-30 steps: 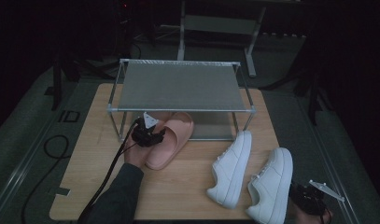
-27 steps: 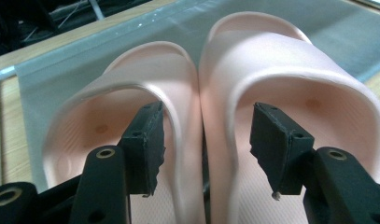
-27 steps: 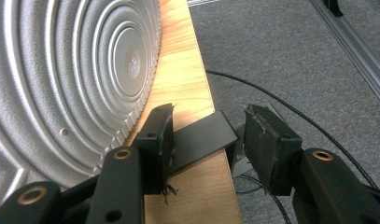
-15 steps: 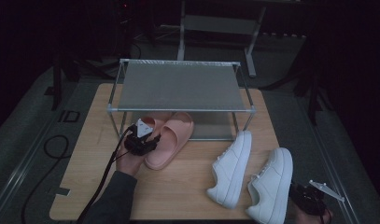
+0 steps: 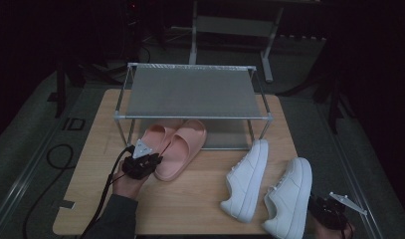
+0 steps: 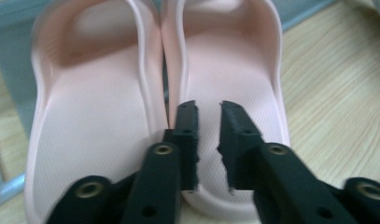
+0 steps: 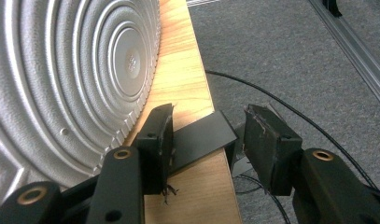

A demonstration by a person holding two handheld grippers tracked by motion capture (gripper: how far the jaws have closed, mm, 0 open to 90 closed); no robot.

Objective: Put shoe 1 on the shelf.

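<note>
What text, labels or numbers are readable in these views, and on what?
"ID": dark marking on the grey floor, left of the wooden table, high view.
Embossed mark at the hub of the white sneaker sole, right gripper view: too small to read.
Pink slippers: no text seen.

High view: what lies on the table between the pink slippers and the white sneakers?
Nothing lies there. The high view shows bare wooden table between the pink slippers and the nearer of the white sneakers.
</note>
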